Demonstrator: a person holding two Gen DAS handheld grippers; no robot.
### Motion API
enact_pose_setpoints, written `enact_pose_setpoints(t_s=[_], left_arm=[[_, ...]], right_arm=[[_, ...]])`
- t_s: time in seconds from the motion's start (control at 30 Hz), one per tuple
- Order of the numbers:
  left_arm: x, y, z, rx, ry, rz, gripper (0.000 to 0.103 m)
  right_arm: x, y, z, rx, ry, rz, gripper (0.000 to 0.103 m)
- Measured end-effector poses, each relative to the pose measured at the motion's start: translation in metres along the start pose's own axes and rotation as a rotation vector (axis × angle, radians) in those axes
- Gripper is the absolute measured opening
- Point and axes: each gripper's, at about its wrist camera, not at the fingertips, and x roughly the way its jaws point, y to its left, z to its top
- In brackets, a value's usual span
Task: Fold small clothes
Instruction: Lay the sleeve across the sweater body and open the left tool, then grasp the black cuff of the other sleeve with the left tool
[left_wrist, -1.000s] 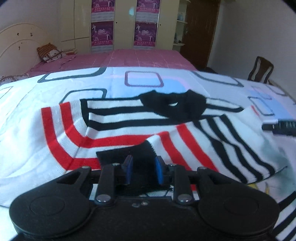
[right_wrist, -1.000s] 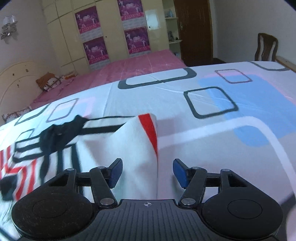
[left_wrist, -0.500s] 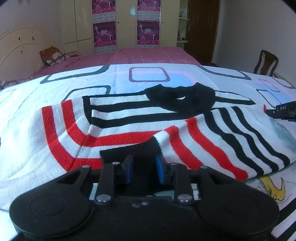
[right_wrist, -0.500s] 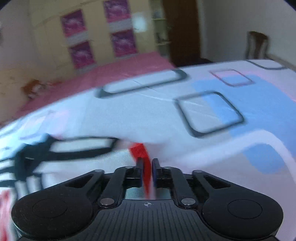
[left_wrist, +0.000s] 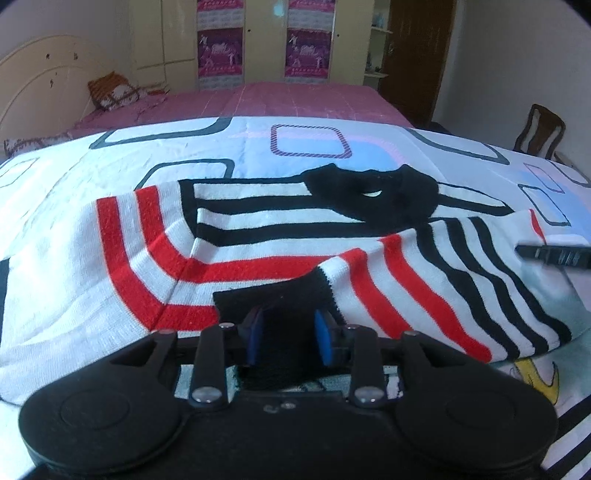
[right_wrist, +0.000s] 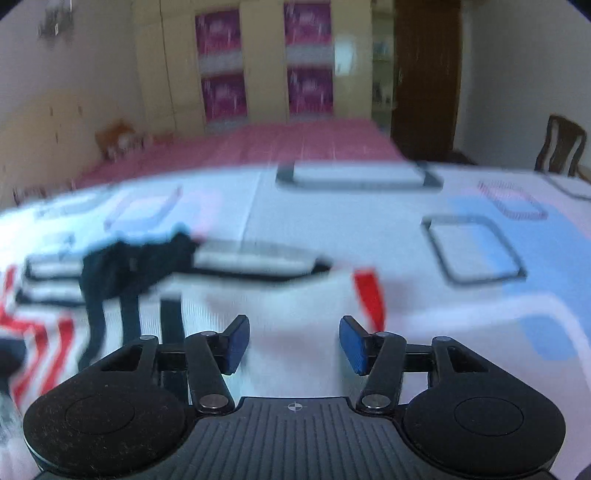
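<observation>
Patterned bedsheet (left_wrist: 74, 177) spread flat. Striped sweater (left_wrist: 258, 236) lying mid-sheet, black cuff (left_wrist: 273, 299) folded toward near edge. Left gripper (left_wrist: 288, 339) opening, cuff between pads. Right gripper (right_wrist: 293, 343) spreading, above white fabric, pinching nothing.

- A small white knitted sweater (left_wrist: 258, 236) with red and black stripes and a black collar (left_wrist: 373, 197) lay spread on the bed.
- One sleeve, ending in a black cuff (left_wrist: 273, 299), lay folded across its front.
- In the blurred right wrist view, its white edge (right_wrist: 295, 314) carried a red stripe.
</observation>
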Motion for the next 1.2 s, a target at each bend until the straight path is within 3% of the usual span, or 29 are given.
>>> enact_pose_setpoints(t_s=[0.1, 0.17, 0.23, 0.47, 0.53, 0.63, 0.8, 1.2], left_arm=[[-0.006, 0.002, 0.000, -0.008, 0.007, 0.013, 0.037], [-0.012, 0.006, -0.002, -0.019, 0.004, 0.026, 0.047], [-0.018, 0.012, -0.003, -0.041, -0.002, 0.035, 0.049], [-0.047, 0.035, -0.005, -0.070, -0.032, 0.074, 0.059], [-0.055, 0.047, -0.006, -0.084, -0.039, 0.092, 0.060], [-0.065, 0.069, -0.011, -0.130, -0.041, 0.116, 0.061], [-0.079, 0.115, -0.026, -0.215, -0.022, 0.162, 0.061], [-0.109, 0.225, -0.062, -0.461, 0.003, 0.284, 0.062]], right_arm=[[-0.009, 0.010, 0.002, -0.039, -0.015, -0.032, 0.054], [-0.022, 0.017, 0.004, -0.030, -0.046, 0.004, 0.054], [-0.031, 0.030, 0.004, -0.038, -0.059, 0.041, 0.054], [-0.022, 0.080, -0.017, -0.074, 0.033, 0.135, 0.054], [-0.023, 0.091, -0.021, -0.089, 0.034, 0.115, 0.054], [-0.035, 0.100, -0.019, -0.041, 0.021, 0.175, 0.054], [-0.048, 0.139, -0.016, -0.085, -0.006, 0.232, 0.054], [-0.043, 0.210, -0.013, -0.109, -0.006, 0.291, 0.054]])
